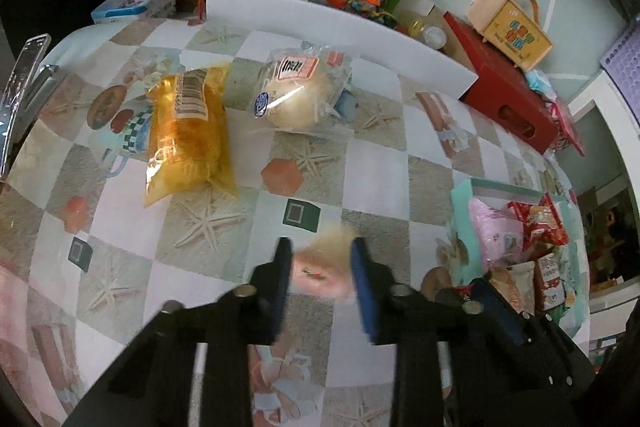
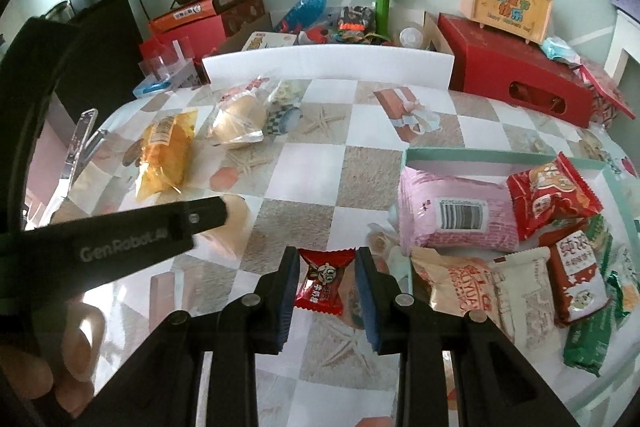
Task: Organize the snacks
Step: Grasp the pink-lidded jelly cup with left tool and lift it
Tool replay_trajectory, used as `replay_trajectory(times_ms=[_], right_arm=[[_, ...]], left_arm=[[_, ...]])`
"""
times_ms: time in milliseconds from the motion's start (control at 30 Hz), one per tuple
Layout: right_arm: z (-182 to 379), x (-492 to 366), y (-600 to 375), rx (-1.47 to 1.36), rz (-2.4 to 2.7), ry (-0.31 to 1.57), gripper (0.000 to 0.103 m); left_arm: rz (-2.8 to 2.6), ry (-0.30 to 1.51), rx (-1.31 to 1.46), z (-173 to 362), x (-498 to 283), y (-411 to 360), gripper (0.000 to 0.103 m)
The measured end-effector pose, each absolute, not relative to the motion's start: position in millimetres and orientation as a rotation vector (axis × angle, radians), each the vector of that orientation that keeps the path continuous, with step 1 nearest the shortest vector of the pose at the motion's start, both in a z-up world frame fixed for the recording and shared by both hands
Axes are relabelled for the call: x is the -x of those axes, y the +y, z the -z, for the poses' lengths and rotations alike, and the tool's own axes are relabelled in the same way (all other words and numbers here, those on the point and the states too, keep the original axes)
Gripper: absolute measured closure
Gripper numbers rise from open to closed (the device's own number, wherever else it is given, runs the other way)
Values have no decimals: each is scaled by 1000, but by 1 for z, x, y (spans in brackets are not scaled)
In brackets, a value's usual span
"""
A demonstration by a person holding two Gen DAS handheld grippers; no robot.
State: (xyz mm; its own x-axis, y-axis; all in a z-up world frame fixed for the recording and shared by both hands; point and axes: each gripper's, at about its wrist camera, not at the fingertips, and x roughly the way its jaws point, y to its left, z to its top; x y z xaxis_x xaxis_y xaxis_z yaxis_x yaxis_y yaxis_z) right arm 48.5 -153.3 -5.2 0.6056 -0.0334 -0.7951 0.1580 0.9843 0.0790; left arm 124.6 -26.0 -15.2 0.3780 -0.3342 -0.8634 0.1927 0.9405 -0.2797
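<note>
- Holding a small red candy packet [image 2: 322, 281] in my right claw [image 2: 326, 283]; the blue pads are closed on its two side edges and it hangs clear above the checkered tablecloth [image 2: 320, 163].
- My left claw [image 1: 320, 267] is pinched shut on a pale, pinkish-orange wrapped snack [image 1: 324, 265]; motion blur hides what kind it is.
- Both pieces look light, soft and crinkly. I judge the film wrappers slippery, so a grip across the body of the pack, not on the frilled end seals, should hold best, and gently enough not to crush what is inside.
- The teal-rimmed box [image 2: 500, 155] sits just to the right of my right claw, already filled with a pink pack [image 2: 456, 215], a red pack [image 2: 554, 197] and several others.
- Two larger snacks lie on the cloth well ahead of my left claw: a yellow-orange bag [image 1: 186, 135] and a round bun in clear film [image 1: 298, 93], side by side near the white board [image 1: 340, 35].
- Those two look bulkier and squashy; I would take each across its middle.
</note>
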Motion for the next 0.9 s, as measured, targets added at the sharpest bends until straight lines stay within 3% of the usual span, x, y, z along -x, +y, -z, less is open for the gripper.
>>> replay_trajectory(times_ms=[733,800,867,900], right_arm=[[7,-47,-166,-182,127,936,73],[7,-47,-167,-185,128,937,73],[7,-47,-168,-189,127,938,73],[7,-47,-168,-190,127,938,73]], left_arm=[[313,1221,180,45,-132,-24,77],[318,1223,183,43,-131,-24,73],[317,1231,177,43,-130,-24,59],[315,1232,172,42,-128,-24,57]])
